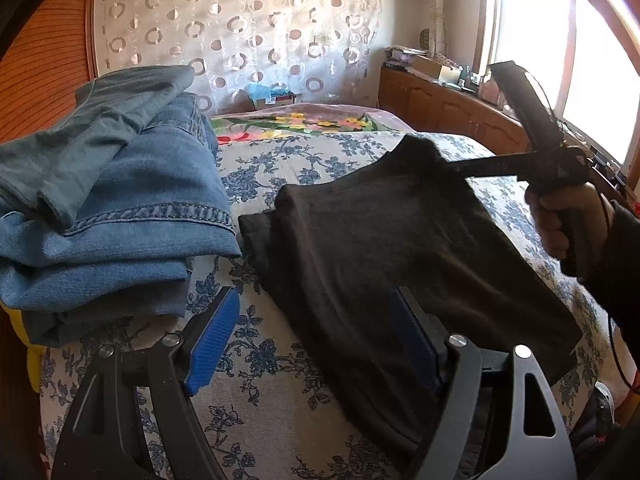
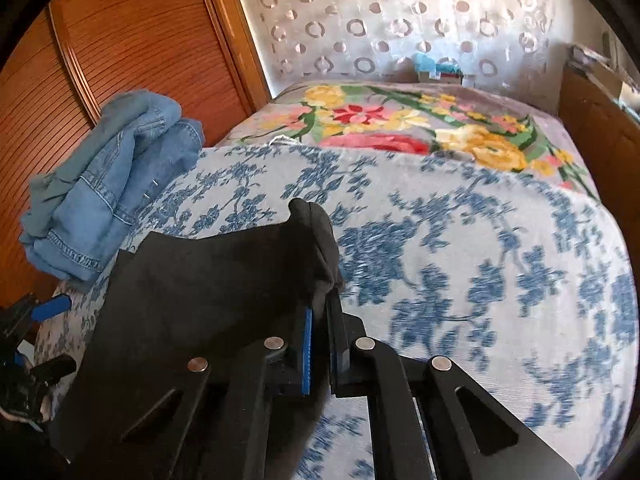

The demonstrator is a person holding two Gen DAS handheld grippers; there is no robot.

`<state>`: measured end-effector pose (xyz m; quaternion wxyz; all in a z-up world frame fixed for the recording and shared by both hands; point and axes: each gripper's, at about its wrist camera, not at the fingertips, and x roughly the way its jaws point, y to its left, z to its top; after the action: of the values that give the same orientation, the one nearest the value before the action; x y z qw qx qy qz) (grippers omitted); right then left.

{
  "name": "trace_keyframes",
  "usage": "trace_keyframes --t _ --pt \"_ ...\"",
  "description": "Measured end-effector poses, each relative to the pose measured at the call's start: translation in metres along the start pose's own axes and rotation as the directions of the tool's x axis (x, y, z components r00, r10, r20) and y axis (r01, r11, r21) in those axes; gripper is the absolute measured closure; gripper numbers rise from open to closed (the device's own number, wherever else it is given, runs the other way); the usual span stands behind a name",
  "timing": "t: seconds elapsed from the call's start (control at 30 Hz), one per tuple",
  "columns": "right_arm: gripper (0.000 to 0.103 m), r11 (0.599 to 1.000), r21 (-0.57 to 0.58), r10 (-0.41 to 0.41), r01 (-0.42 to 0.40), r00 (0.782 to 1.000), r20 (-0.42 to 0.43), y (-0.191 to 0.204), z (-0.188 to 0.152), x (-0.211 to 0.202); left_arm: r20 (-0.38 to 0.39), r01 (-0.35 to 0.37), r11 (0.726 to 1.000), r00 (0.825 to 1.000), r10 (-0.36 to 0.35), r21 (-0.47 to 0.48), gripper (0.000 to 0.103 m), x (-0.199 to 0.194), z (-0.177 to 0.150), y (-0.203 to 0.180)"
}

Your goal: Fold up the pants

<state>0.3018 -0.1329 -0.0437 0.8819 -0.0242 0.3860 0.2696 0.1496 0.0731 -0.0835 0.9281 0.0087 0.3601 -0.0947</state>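
Observation:
Dark folded pants point(image 1: 380, 248) lie on the blue-flowered bedspread point(image 1: 264, 168). My left gripper point(image 1: 316, 340) is open, its blue pads wide apart above the near edge of the pants and the spread, holding nothing. My right gripper point(image 2: 320, 320) is shut on the far corner of the pants point(image 2: 224, 280) and lifts it off the bed. It also shows in the left wrist view point(image 1: 452, 166), held by a hand at the right.
A stack of folded blue jeans point(image 1: 120, 220) with a grey-green garment on top sits at the left edge of the bed; it also shows in the right wrist view point(image 2: 108, 192). A colourful flowered blanket point(image 2: 400, 124) lies farther back. A wooden wardrobe point(image 2: 132, 40) stands at the left and wooden cabinets point(image 1: 448, 108) under the window.

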Motion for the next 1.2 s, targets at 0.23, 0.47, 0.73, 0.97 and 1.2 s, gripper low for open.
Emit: trace_keyframes --t 0.23,0.47,0.73,0.97,1.2 --pt "0.098 0.991 -0.009 -0.134 0.135 0.991 0.029 -0.031 0.002 -0.028 -0.004 0.010 1.000 1.000 -0.010 0.009 0.025 0.002 0.001 -0.005" --pt "0.090 0.975 0.028 -0.219 0.219 0.976 0.017 -0.054 -0.004 -0.028 -0.008 0.022 0.999 1.000 -0.022 0.026 0.025 0.007 0.009 -0.011" --pt "0.061 0.977 0.002 -0.213 0.213 0.976 0.036 -0.041 -0.029 -0.040 -0.006 0.055 0.996 0.998 -0.055 0.070 0.025 0.020 0.037 -0.031" --pt "0.061 0.982 -0.022 -0.185 0.185 0.982 0.024 -0.042 -0.046 -0.046 -0.048 0.097 0.992 0.994 -0.093 0.086 0.036 0.052 0.066 -0.042" --pt "0.061 0.988 -0.038 -0.146 0.147 0.989 0.032 -0.038 -0.051 -0.050 -0.113 0.131 0.988 0.986 -0.122 0.077 0.055 0.093 0.086 -0.047"
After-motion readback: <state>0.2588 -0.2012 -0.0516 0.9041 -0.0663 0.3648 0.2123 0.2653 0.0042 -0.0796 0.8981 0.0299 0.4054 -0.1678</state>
